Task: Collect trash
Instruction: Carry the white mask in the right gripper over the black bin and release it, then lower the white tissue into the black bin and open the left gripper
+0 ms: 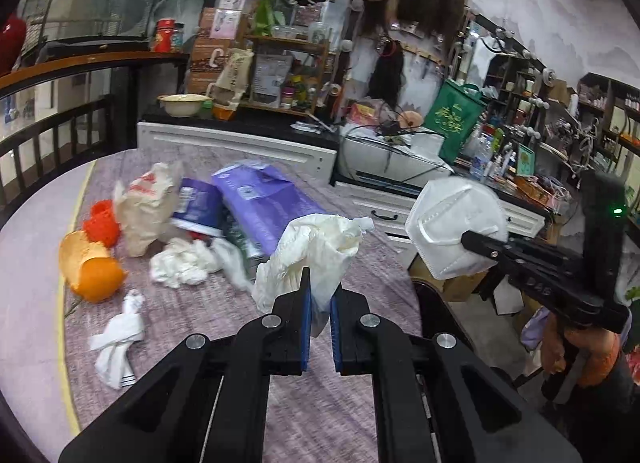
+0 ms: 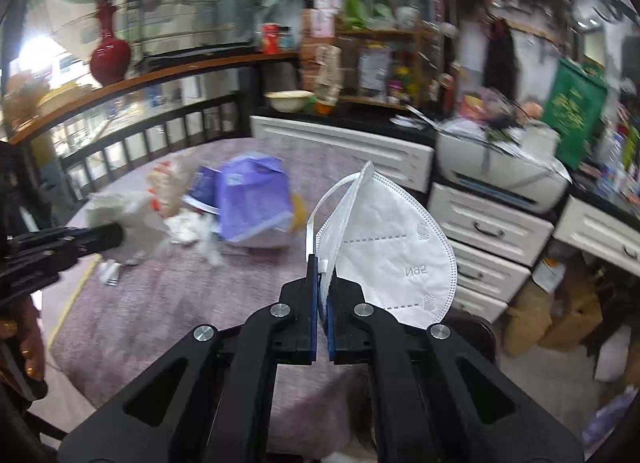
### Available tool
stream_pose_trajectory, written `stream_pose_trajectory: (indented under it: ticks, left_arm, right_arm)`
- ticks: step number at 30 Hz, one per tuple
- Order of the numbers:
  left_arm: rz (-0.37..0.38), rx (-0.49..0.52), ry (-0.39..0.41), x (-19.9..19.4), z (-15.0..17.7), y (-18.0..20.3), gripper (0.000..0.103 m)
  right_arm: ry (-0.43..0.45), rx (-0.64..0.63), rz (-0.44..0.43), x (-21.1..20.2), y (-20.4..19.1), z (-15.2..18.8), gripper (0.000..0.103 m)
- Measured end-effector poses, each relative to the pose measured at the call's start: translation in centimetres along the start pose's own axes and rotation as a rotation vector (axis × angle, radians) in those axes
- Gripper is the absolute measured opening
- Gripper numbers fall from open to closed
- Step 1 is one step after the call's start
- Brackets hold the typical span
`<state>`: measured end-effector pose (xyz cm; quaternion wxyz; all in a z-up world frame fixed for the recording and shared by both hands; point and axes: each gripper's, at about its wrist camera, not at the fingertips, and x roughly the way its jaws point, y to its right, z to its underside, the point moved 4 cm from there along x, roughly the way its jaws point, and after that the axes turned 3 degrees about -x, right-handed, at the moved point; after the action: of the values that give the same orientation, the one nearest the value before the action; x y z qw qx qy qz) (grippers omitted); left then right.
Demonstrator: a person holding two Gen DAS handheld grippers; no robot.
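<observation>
Grip first: the left gripper is pinching a crumpled white plastic bag between its blue pads, held up clear of the tabletop, while the right gripper is pressed together on the folded edge of a white face mask, also lifted in the air. Both pieces look nearly weightless and limp; the bag is thin, slippery film that could slide out unless a bunched fold is taken, and the mask is soft with a slightly stiffer seam, which is probably the safest place to hold it, rather than the loose ear strap. Beyond the grippers, more rubbish lies on the mauve cloth of the tabletop: crumpled white tissue, a twisted white wrapper, an orange peel, an orange net, a paper bag and purple packaging. All of it seems light and crushable. Around the tabletop the room is crowded: white drawers, a printer, a green tote bag, shelves and a dark wooden railing.
</observation>
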<state>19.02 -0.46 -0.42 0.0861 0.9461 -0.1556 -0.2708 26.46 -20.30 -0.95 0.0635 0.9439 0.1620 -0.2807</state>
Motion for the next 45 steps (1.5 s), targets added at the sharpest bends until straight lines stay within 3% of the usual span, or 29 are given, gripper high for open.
stream_pose_trajectory:
  ticks: [8, 15, 20, 23, 24, 26, 27, 29, 36, 39, 45]
  left_arm:
    - [0.087, 0.035, -0.034, 3.0, -0.5, 4.8, 0.009]
    - [0.134, 0.054, -0.078, 5.7, -0.5, 7.8, 0.009]
    - [0.163, 0.062, -0.144, 8.0, 0.6, 9.6, 0.009]
    - [0.184, 0.057, -0.188, 9.3, 1.3, 10.6, 0.009]
    - [0.189, 0.057, -0.198, 9.7, 1.5, 10.9, 0.009]
    - [0.195, 0.064, -0.215, 10.3, 2.0, 11.6, 0.009]
    - [0.202, 0.069, -0.227, 10.7, 2.2, 12.1, 0.009]
    - [0.211, 0.083, -0.246, 11.3, 2.7, 12.9, 0.009]
    - [0.261, 0.135, -0.380, 15.2, 4.5, 16.5, 0.009]
    - [0.277, 0.158, -0.461, 17.4, 5.8, 18.0, 0.009]
    - [0.290, 0.212, -0.597, 21.2, 8.1, 20.3, 0.009]
  right_arm:
    - [-0.201, 0.187, 0.151, 6.0, 9.1, 6.6, 0.004]
    - [-0.394, 0.295, 0.156, 11.8, 12.3, 13.1, 0.004]
    - [-0.466, 0.361, 0.111, 14.2, 13.1, 16.2, 0.004]
    - [-0.492, 0.389, 0.155, 15.0, 14.1, 17.5, 0.004]
    - [-0.503, 0.404, 0.160, 15.2, 14.5, 18.0, 0.006]
    - [-0.526, 0.451, 0.161, 15.3, 15.4, 18.9, 0.023]
    - [-0.523, 0.473, 0.166, 15.1, 15.7, 19.0, 0.046]
    - [-0.478, 0.501, 0.211, 14.1, 16.7, 18.8, 0.070]
    - [-0.308, 0.551, 0.377, 8.9, 21.2, 15.3, 0.071]
    - [-0.211, 0.596, 0.454, 5.7, 23.2, 13.8, 0.078]
    - [-0.084, 0.667, 0.500, 1.1, 25.2, 12.4, 0.078]
